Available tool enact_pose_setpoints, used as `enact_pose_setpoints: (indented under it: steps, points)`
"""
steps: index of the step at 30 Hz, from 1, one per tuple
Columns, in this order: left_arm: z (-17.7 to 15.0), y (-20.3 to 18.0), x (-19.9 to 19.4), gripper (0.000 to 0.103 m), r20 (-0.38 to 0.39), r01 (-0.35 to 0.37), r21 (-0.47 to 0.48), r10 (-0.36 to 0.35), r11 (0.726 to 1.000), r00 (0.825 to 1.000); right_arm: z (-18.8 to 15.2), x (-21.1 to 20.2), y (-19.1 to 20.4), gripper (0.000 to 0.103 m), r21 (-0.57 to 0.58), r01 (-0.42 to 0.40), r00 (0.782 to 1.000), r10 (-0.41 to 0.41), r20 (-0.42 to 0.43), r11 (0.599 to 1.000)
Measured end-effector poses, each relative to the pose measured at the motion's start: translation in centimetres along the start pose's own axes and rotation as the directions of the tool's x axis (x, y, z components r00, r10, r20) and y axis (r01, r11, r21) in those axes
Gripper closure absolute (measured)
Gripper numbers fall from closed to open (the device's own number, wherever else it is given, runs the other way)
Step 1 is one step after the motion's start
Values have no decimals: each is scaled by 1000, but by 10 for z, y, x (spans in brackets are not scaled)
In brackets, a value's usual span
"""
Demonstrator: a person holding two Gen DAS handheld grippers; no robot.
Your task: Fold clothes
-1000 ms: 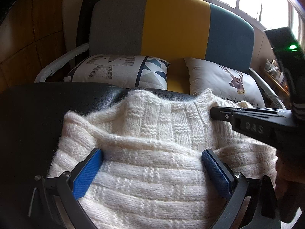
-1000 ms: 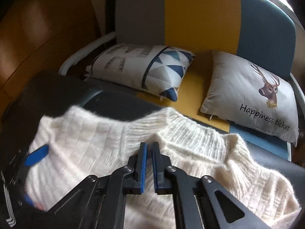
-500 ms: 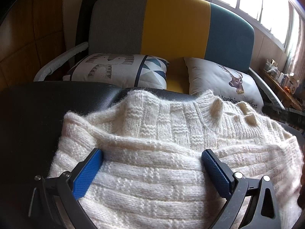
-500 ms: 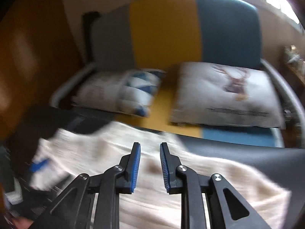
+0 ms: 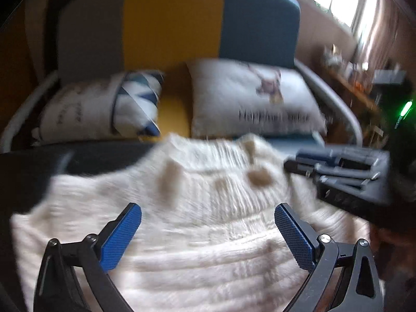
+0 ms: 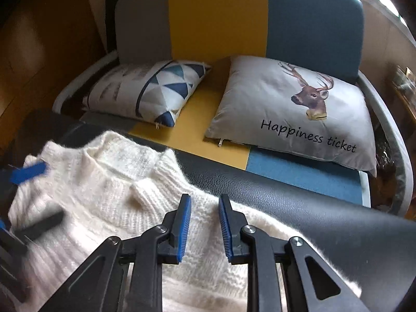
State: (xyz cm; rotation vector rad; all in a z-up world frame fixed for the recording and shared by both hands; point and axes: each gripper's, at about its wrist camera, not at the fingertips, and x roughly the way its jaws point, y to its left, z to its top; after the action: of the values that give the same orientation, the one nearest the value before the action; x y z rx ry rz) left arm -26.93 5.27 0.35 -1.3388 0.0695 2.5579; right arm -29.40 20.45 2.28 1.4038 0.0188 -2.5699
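A white knit sweater (image 5: 208, 247) lies spread on a black leather surface (image 6: 286, 200), its ribbed collar toward the sofa. My left gripper (image 5: 205, 208) hovers over the sweater's upper body with its blue pads wide apart and nothing held. In the right wrist view, blurred, the left gripper (image 6: 52, 191) is at the far left. My right gripper (image 6: 205, 197) is above the sweater (image 6: 109, 182) just right of the collar. Its jaws are opening, with only a narrow gap and no cloth pinched between them. The right gripper (image 5: 288, 165) enters the left wrist view from the right.
Behind the surface stands a sofa with a grey, yellow and teal back (image 6: 218, 18). A triangle-pattern cushion (image 6: 150, 91) and a deer cushion (image 6: 286, 109) lie on its seat. A shelf with small items (image 5: 345, 78) sits at the right under a window.
The right gripper went from shut at the collar to partly open and shifted right along the sweater. The left gripper swung toward the collar, and the right gripper is back in its view.
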Motion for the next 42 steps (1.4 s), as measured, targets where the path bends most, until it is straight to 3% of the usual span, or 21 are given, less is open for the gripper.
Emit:
enact_pose_setpoints:
  steps: [5, 7, 8, 9, 13, 17, 21, 25, 26, 28, 31, 33, 36, 37, 39, 42]
  points:
    - [-8, -3, 6, 0, 47, -33, 41, 31, 999, 998, -4, 4, 1, 78, -47, -10, 1000, 9, -7, 999]
    - [-9, -4, 6, 0, 47, -42, 43, 40, 998, 998, -5, 4, 0, 86, -39, 0, 1000, 0, -17, 999]
    - [-9, -5, 6, 0, 47, -47, 45, 44, 998, 998, -5, 3, 1, 96, -44, 25, 999, -26, -20, 999]
    - [-9, -5, 6, 0, 48, -51, 46, 49, 998, 998, -5, 2, 2, 99, -53, 58, 998, -59, -21, 997]
    - [-10, -3, 7, 0, 57, -52, 42, 50, 998, 997, -6, -7, -1, 103, -22, 207, 976, -205, 67, 978]
    - [-9, -3, 9, 0, 57, -49, 39, 47, 998, 997, -15, -4, -17, 103, 76, 129, 987, -135, 86, 989]
    - [-5, 5, -1, 0, 29, 15, 13, -16, 1000, 999, -26, -43, -14, 87, 177, 14, 981, -48, 190, 984]
    - [0, 51, -38, 0, 87, 109, -143, -97, 984, 991, -49, -67, 18, 87, 135, -133, 970, 101, 221, 982]
    - [3, 69, -49, 0, 110, 110, -180, -91, 978, 990, -52, -69, 30, 87, 114, -177, 965, 149, 217, 978]
    - [4, 112, -61, 0, 124, 41, -252, -10, 967, 992, -54, -70, 51, 87, 78, -258, 949, 237, 210, 963]
    - [2, 177, -76, 0, 116, -74, -357, 123, 931, 986, -40, -63, 92, 87, 26, -306, 936, 296, 192, 952]
    - [-13, 215, -78, 0, 87, -100, -438, 152, 894, 985, -23, -56, 120, 87, -15, -315, 932, 313, 184, 949]
    - [-43, 249, -68, 1, 8, -49, -539, 64, 841, 998, 5, -36, 154, 87, -41, -349, 925, 352, 145, 936]
    - [-51, 253, -68, 0, 25, -26, -550, 47, 835, 999, 13, -27, 165, 87, -49, -353, 926, 356, 128, 935]
    - [-59, 243, -76, 0, 80, -20, -514, 71, 858, 994, 25, -10, 184, 87, -57, -351, 931, 355, 85, 935]
    - [-56, 225, -69, 0, 70, -43, -403, 78, 914, 994, 32, 9, 206, 87, -82, -347, 936, 351, 35, 934]
